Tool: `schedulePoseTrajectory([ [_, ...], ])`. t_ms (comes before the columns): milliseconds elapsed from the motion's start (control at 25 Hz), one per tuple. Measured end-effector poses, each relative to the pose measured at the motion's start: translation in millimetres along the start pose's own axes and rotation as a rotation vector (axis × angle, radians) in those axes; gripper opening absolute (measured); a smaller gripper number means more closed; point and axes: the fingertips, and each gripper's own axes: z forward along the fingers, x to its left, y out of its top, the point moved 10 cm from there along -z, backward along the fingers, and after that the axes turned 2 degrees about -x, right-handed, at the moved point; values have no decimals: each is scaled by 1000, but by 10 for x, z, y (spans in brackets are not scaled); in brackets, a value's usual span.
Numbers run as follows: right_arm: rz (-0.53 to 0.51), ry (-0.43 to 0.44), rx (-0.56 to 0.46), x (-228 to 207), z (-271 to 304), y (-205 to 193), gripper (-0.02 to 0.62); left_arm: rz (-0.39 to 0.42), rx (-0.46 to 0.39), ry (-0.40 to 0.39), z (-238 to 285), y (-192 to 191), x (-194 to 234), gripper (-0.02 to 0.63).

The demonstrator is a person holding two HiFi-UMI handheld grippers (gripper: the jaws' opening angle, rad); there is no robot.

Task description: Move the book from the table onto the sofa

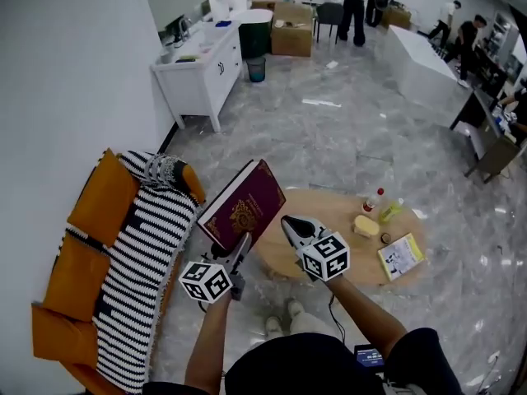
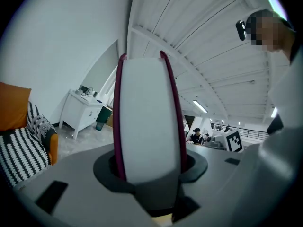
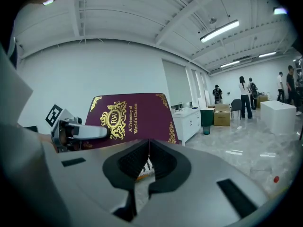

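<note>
Head view: one book (image 1: 244,206) is being held in the air by the left tongs (image 1: 241,245), probably for carrying to the one sofa (image 1: 90,212) at their left. One table (image 1: 338,212) is lying beyond the right tongs (image 1: 290,223).

Left gripper view: the jaws are being pressed, half open, on the book's (image 2: 147,122) edge.

Right gripper view: the jaws are being held together, empty, near the book (image 3: 128,119).
</note>
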Motion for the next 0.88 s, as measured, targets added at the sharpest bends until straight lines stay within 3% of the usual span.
schedulePoseTrajectory([
  [560, -98, 225, -52, 81, 447, 480, 23, 95, -127, 201, -261, 358, -142, 215],
  [880, -150, 354, -76, 105, 456, 488, 23, 129, -182, 326, -310, 234, -434, 215],
])
